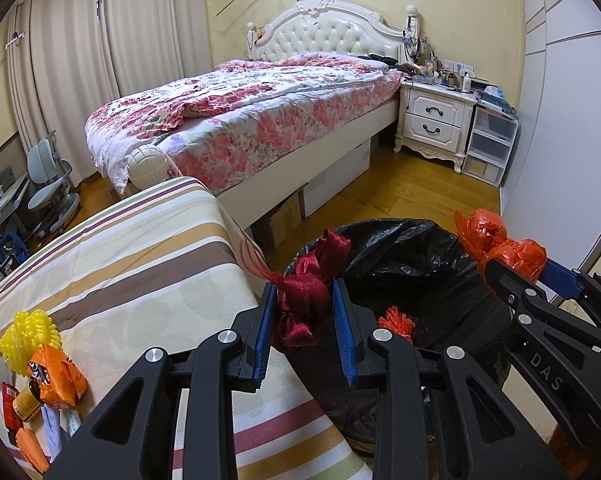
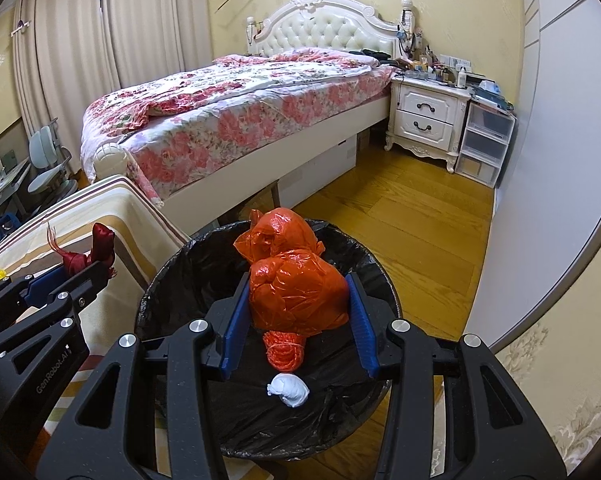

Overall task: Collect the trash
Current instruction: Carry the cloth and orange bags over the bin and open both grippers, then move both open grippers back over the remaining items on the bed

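My left gripper (image 1: 305, 322) is shut on a dark red ribbon bundle (image 1: 306, 296), held at the left rim of the bin (image 1: 400, 232), which is lined with a black bag. It also shows in the right wrist view (image 2: 100, 246). My right gripper (image 2: 298, 316) is shut on a crumpled orange plastic bag (image 2: 296, 280), held over the bin's opening (image 2: 180, 264). It also shows in the left wrist view (image 1: 500, 244). Inside the bin lie an orange net ball (image 2: 284, 354) and a white wad (image 2: 288, 390).
A striped cloth-covered surface (image 1: 120, 264) at left carries a yellow net (image 1: 28, 332), orange wrappers (image 1: 58, 376) and small packets. Behind stand a floral bed (image 1: 240, 120), a white nightstand (image 1: 436, 120), plastic drawers (image 1: 490, 148) and a wooden floor (image 2: 420, 220).
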